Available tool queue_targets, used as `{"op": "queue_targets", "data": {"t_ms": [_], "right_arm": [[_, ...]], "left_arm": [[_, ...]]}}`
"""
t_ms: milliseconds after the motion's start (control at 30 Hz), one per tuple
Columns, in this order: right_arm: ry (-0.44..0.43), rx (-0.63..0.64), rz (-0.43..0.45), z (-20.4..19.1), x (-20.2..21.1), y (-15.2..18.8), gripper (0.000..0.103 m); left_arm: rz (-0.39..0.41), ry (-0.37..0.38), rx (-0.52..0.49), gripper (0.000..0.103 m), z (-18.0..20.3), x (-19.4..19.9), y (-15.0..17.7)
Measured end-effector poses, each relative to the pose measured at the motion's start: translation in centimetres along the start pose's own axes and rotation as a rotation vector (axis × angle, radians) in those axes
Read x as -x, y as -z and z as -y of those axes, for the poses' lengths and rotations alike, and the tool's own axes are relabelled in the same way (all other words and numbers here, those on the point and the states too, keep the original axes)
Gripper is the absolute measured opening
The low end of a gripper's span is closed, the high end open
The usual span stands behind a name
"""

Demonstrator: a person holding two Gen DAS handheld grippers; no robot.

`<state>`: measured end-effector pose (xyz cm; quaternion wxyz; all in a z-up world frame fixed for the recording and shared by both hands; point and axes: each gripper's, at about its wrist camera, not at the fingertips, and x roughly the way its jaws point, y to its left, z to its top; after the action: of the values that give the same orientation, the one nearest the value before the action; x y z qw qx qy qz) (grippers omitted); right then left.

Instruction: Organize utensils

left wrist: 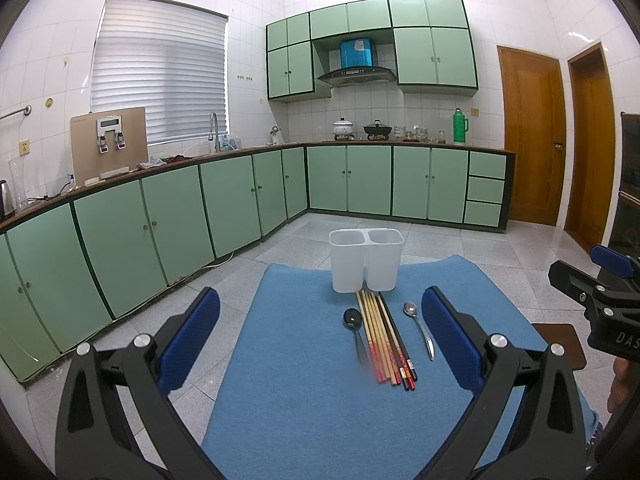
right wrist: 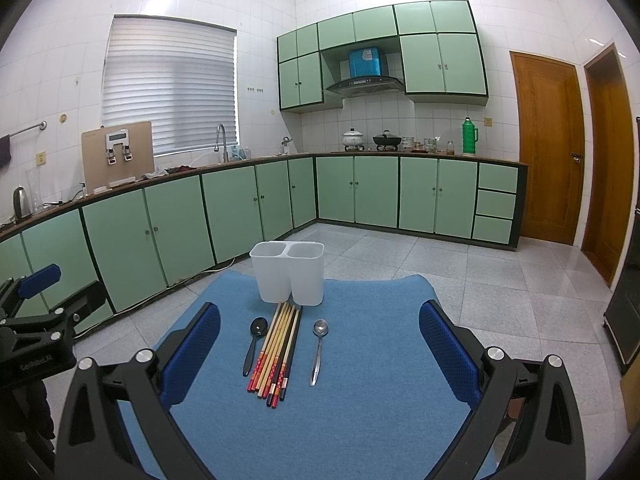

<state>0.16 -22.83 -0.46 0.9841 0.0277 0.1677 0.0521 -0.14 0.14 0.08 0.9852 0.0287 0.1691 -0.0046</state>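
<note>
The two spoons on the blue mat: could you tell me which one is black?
The black spoon lies left of the chopsticks; the silver spoon lies right.

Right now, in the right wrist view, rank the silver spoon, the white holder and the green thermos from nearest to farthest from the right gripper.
1. Silver spoon: on the blue mat, just ahead of the right gripper, right of the chopsticks.
2. White holder: at the mat's far edge, behind the chopsticks.
3. Green thermos: on the far counter, near the door.
</note>
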Motion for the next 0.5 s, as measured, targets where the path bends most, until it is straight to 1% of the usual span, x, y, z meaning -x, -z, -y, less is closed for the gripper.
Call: {"op": "queue_targets", "data": {"t_ms": [200, 500], "right_arm": [[0.001, -0.001, -0.001, -0.04, -0.02, 0.02, 0.097], [0.000, -0.002, 0.000, 0.29, 0.02, -0.11, 0.097]], "left_arm": [[-0.004, -0.003, 0.001, 0.098, -0.84, 0.26, -0.75], [-0.002, -0.002, -0.001, 0.098, -0.83, 0.29, -0.73]]}}
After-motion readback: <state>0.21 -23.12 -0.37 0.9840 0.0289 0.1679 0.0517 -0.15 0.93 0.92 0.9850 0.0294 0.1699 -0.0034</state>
